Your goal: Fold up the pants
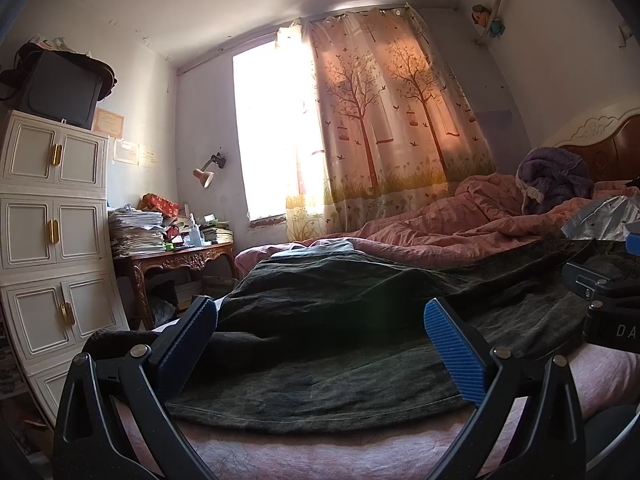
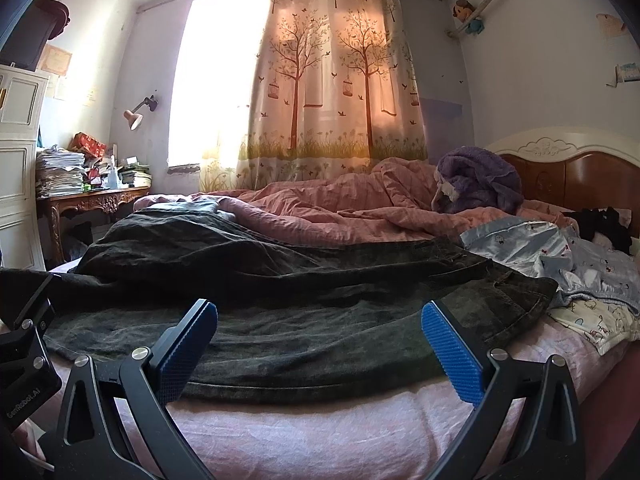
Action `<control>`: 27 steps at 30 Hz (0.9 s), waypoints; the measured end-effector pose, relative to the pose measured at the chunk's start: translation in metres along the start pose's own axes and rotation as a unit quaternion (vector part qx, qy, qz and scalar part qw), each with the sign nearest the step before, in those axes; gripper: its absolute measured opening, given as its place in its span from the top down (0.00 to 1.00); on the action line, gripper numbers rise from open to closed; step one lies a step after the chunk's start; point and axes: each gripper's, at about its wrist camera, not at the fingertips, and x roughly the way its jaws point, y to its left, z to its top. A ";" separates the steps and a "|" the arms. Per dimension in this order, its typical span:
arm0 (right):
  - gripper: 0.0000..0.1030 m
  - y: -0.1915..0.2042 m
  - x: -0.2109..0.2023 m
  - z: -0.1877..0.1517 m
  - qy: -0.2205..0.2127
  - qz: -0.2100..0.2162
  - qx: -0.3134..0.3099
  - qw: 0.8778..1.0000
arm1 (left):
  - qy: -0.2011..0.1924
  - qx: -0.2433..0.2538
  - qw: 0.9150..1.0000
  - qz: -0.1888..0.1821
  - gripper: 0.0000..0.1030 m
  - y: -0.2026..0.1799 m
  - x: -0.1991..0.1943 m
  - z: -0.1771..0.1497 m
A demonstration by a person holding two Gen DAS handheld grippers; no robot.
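Note:
Dark grey pants [image 1: 328,360] lie spread lengthwise across the pink bed sheet [image 1: 304,456]; they also show in the right wrist view [image 2: 304,336], waistband end toward the right. My left gripper [image 1: 320,344] is open and empty, low over the pants' near edge. My right gripper [image 2: 320,344] is open and empty, just in front of the pants' near edge. The right gripper's body shows at the right edge of the left wrist view [image 1: 608,304]; the left gripper's body shows at the left edge of the right wrist view [image 2: 24,344].
A rumpled pink quilt [image 2: 360,208] and a purple fleece [image 2: 480,184] lie behind the pants. Light blue patterned clothes [image 2: 560,256] lie at the right. A white cabinet [image 1: 48,232] and a cluttered wooden desk [image 1: 176,256] stand left of the bed. The headboard [image 2: 576,172] is at the right.

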 end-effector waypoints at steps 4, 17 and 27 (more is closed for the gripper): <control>0.00 -0.002 0.002 0.000 0.007 0.003 0.004 1.000 | 0.002 -0.002 1.000 0.010 0.00 0.004 0.001 -0.001; 0.00 -0.001 -0.001 0.001 -0.009 0.005 -0.005 1.000 | 0.007 -0.003 1.000 0.020 0.00 0.009 0.001 0.001; 0.00 -0.003 -0.012 -0.003 -0.034 0.009 0.000 0.999 | 0.016 -0.001 1.000 0.019 0.00 0.004 0.004 0.001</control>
